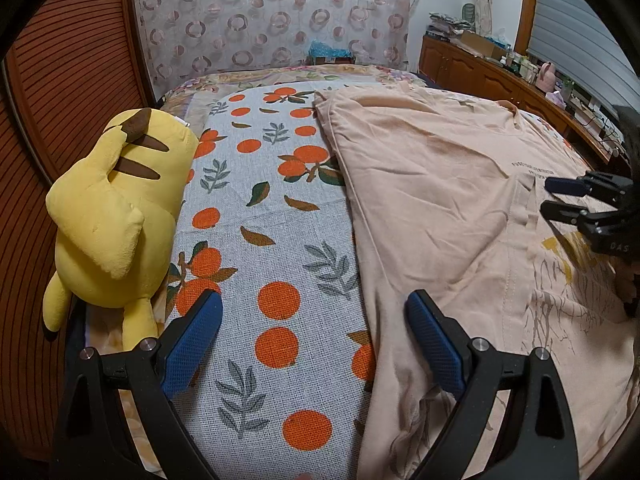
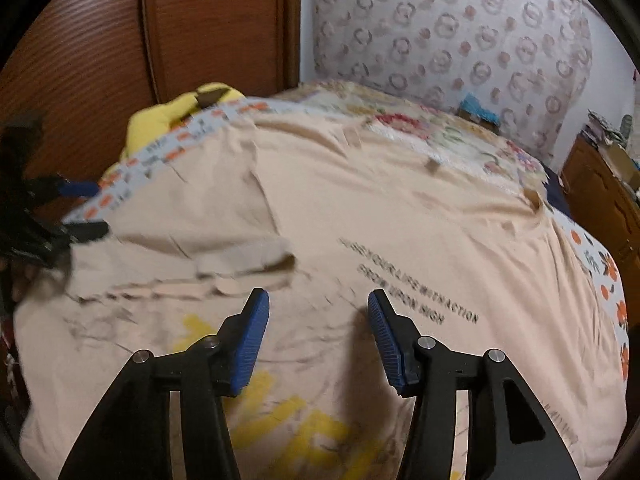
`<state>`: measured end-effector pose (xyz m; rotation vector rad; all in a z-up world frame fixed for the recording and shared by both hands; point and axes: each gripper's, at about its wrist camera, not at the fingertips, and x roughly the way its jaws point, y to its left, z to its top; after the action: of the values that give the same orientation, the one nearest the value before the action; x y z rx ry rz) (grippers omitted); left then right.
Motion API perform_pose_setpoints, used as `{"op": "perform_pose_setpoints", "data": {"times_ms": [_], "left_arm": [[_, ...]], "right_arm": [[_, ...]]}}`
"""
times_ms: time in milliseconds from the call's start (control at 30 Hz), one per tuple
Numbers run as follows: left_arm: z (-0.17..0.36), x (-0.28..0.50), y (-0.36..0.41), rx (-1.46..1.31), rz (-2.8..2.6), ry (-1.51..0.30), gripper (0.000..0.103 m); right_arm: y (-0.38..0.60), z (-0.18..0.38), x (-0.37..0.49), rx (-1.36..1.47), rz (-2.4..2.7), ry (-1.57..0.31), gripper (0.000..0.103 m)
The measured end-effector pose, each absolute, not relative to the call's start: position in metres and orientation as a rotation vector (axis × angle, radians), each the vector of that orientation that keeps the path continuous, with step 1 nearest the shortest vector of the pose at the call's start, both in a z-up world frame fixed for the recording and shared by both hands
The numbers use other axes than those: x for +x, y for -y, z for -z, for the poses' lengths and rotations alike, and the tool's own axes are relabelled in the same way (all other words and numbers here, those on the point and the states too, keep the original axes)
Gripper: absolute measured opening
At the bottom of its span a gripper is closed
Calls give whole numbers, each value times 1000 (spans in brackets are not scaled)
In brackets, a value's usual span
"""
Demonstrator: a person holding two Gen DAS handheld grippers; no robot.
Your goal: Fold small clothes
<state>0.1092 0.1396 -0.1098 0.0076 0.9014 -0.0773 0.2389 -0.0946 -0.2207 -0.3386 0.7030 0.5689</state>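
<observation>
A peach T-shirt [image 1: 432,184] with black lettering and a yellow print lies spread on an orange-patterned cloth [image 1: 256,216] on the bed. It fills the right wrist view [image 2: 360,208], with one sleeve folded over onto the body [image 2: 240,264]. My left gripper [image 1: 314,312] is open and empty, low over the shirt's left edge. My right gripper [image 2: 318,312] is open and empty above the shirt's printed front. It also shows in the left wrist view [image 1: 560,196] at the right. The left gripper shows in the right wrist view [image 2: 86,208] at the left edge.
A yellow plush toy [image 1: 112,216] lies at the bed's left side against a wooden slatted wall [image 1: 60,80]. A patterned headboard cover [image 1: 272,12] stands at the back. A wooden cabinet [image 1: 488,72] with clutter runs along the right.
</observation>
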Motion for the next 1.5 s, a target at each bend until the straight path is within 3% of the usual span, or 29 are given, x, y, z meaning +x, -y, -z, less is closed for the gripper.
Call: {"op": "perform_pose_setpoints", "data": {"times_ms": [200, 267, 333, 567, 700, 900, 1000, 1400, 1500], "left_arm": [[109, 109, -142, 6, 74, -904, 94], [109, 108, -143, 2, 73, -905, 94], [108, 103, -144, -9, 73, -893, 94], [77, 70, -122, 12, 123, -773, 92], [68, 57, -102, 8, 191, -739, 77], [82, 56, -76, -2, 289, -790, 36], [92, 58, -67, 1, 318, -823, 25], [103, 57, -61, 35, 310, -868, 24], [101, 57, -60, 40, 315, -857, 9]], "right_arm": [[97, 217, 238, -328, -569, -706, 61], [96, 212, 241, -318, -574, -717, 65], [97, 213, 245, -324, -586, -727, 79], [98, 211, 247, -340, -604, -735, 89], [98, 211, 246, -341, -603, -734, 90], [99, 211, 246, -342, -603, -733, 90], [100, 210, 246, -342, -603, -733, 90], [101, 210, 246, -341, -604, -731, 90], [101, 210, 246, -342, -604, -731, 90]]}}
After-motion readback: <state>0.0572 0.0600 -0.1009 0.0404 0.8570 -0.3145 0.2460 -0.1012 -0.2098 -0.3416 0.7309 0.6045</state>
